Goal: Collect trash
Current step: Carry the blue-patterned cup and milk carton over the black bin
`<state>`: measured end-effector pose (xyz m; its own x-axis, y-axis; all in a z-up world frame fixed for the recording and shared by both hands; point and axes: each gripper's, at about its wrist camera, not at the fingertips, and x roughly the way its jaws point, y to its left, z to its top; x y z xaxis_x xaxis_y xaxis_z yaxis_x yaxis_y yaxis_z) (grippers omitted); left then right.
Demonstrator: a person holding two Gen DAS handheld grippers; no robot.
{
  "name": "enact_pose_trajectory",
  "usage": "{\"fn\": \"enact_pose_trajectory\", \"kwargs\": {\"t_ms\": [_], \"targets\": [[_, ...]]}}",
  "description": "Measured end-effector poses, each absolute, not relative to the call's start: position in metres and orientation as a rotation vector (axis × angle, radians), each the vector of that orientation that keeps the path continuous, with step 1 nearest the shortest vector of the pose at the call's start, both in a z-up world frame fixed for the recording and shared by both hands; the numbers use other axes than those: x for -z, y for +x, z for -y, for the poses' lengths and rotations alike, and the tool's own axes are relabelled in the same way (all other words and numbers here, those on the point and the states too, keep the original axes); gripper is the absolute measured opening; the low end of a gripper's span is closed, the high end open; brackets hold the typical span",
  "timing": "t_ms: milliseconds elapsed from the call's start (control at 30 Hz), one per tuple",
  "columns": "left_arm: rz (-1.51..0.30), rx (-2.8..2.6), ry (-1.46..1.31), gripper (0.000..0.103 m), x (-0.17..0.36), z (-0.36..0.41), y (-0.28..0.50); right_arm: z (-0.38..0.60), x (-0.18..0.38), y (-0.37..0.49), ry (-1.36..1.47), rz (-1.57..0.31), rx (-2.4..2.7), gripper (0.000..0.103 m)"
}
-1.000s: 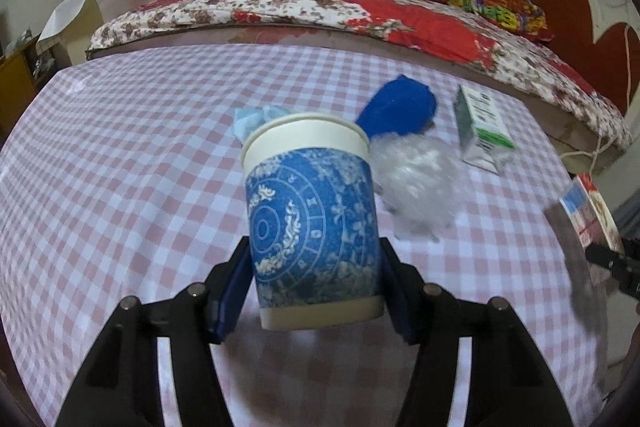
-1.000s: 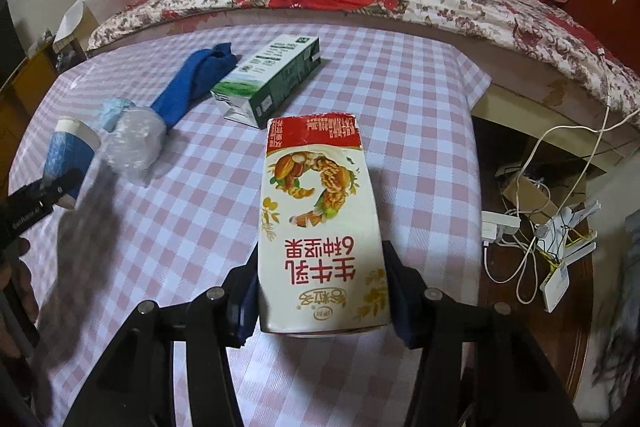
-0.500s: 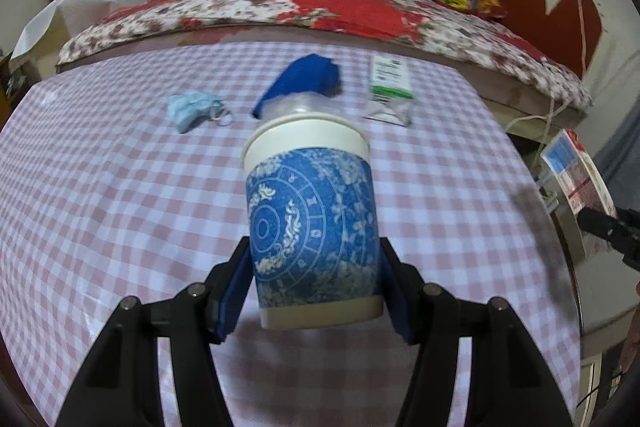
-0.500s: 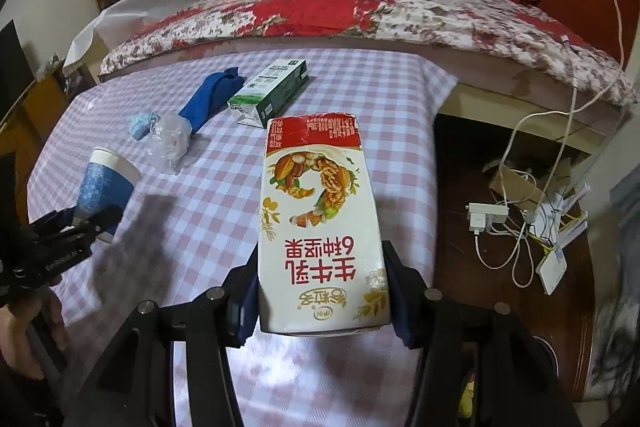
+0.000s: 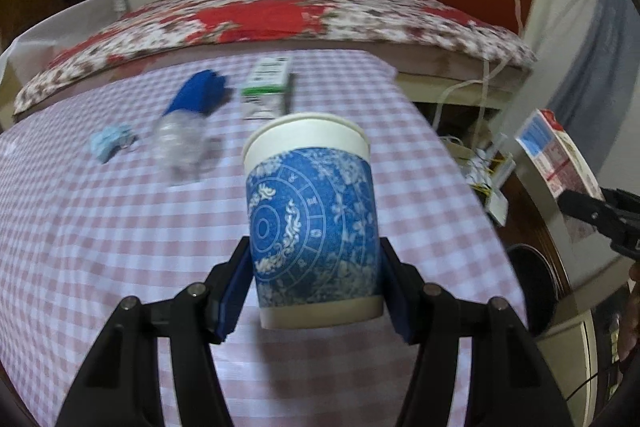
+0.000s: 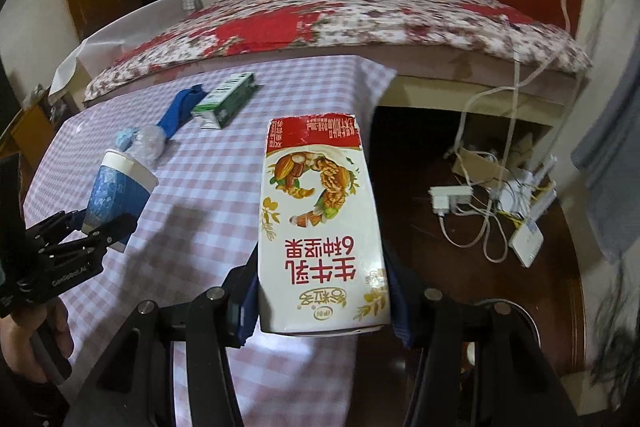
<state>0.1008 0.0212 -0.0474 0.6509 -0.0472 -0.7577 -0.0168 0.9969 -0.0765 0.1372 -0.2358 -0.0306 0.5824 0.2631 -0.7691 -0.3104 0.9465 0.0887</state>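
My left gripper is shut on a blue-patterned paper cup, held above the right part of the checked table. My right gripper is shut on a white and red milk carton, held past the table's right edge. The cup and left gripper show at the left of the right wrist view. The carton shows at the right of the left wrist view. A dark round bin stands on the floor below the table's right edge.
On the table lie a green and white carton, a blue cloth, a crumpled clear plastic bottle and a light blue mask. A bed stands behind. Cables and a power strip lie on the floor.
Both grippers have moved right and risen with their loads. The cup now hangs near the table's right edge. The carton has passed beyond the edge over the floor.
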Motion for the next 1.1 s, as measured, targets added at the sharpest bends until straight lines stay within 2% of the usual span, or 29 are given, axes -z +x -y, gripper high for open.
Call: {"fn": "enact_pose_trajectory", "kwargs": {"t_ms": [633,1100], "targets": [[-0.867,0.292,0.068,0.061,0.037,0.125,0.104,0.375,0.043,0.098,0.047,-0.897,-0.126,0.055],[-0.944,0.461,0.137,0.061,0.060,0.212,0.094,0.448,0.077,0.064,0.085,-0.954,-0.017,0.055]]}}
